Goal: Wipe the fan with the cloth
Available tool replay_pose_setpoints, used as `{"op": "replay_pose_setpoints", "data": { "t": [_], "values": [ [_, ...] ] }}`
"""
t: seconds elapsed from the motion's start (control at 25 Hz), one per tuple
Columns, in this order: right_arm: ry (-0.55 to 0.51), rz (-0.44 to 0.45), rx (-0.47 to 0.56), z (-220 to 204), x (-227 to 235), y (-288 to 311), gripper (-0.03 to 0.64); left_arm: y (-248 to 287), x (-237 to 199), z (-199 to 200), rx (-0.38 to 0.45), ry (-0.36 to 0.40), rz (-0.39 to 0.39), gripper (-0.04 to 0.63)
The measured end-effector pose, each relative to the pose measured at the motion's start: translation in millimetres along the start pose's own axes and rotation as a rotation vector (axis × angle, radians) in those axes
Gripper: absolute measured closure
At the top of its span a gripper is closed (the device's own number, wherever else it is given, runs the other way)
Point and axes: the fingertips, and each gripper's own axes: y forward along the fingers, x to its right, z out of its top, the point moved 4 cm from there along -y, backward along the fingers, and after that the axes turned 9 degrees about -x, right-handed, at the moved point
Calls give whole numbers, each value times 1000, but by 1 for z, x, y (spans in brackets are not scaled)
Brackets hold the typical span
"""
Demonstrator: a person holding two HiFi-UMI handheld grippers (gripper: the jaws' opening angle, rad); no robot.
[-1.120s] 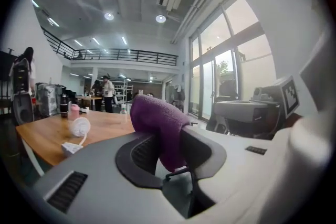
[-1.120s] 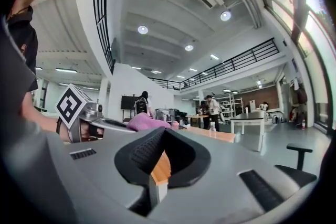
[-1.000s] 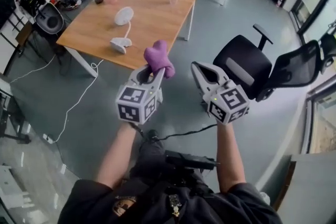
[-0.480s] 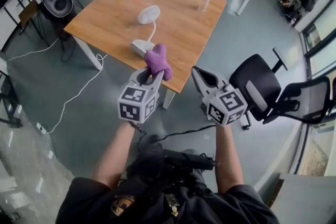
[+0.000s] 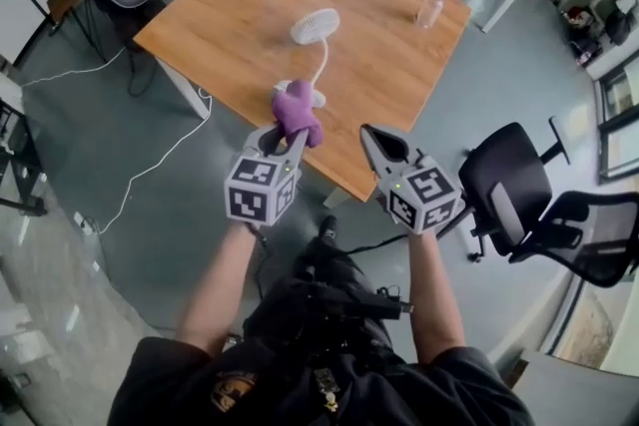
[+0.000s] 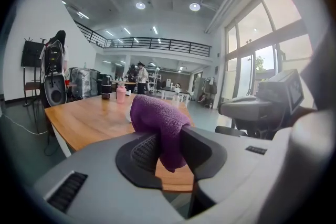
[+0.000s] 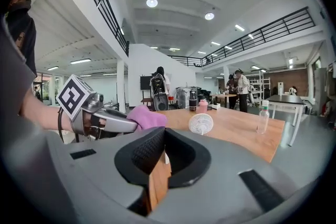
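Head view: you hold two claws. Your left claw (image 5: 288, 139) clamps one purple cloth (image 5: 297, 111); your right claw (image 5: 370, 135) is pressed together, empty. One white fan (image 5: 316, 26) stands on the surface (image 5: 225, 25) beyond. Left gripper view: the cloth is pinched in the claw. Right gripper view: the claw is together, with the fan ahead.

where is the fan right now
In the head view the white fan stands on the wooden table, upper centre, just beyond the purple cloth held in the left gripper.

- The scene is being lit brightly by ceiling lamps (image 7: 151, 2) and daylight from windows (image 6: 247, 60).
- Lines are being bent strongly toward all edges.
- Both gripper views are being ringed by dark vignettes.
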Motion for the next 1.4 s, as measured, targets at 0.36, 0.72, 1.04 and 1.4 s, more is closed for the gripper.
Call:
{"op": "replay_pose_setpoints", "data": {
  "t": [0.36,0.72,1.04,1.4],
  "values": [
    [-64,101,-94,-4,42,102,597,56,-51,6,-67,-20,86,499],
    [-128,182,-252,-38,65,191,549,84,-107,-3,-160,-21,185,499],
    [-110,163,-355,-54,62,224,511,104,-167,-7,-217,21,155,499],
    [-99,134,-410,-62,59,224,512,140,-176,-25,-342,102,-12,500]
  ]
}}
